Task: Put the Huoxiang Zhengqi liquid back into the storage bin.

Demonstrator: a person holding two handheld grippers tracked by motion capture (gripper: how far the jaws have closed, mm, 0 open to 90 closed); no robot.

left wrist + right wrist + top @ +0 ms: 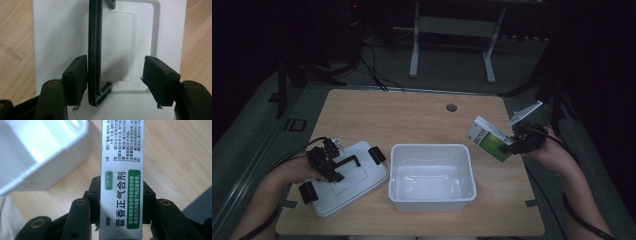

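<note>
Table point(422, 115) of pale wood carries an open white bin point(432, 176) near its front edge, with a white lid point(354, 182) lying flat just to the left of it. The lid has black clips at its ends and a black handle point(95, 50) standing up from its top. The left gripper point(328, 162) rests over the lid; in the left gripper view its jaws stand apart astride the handle, the left pad point(76, 77) touching the handle's side and the right pad point(157, 77) well clear of it, so nothing is clamped. The right gripper point(517, 142) is raised above the table's right side, to the right of the bin. Its jaws are closed on a green and white medicine box point(122, 190), pads pressing both narrow sides. In the high view the box point(489, 139) tilts, its free end pointing up and left toward the table's far side, apart from the bin.
</note>
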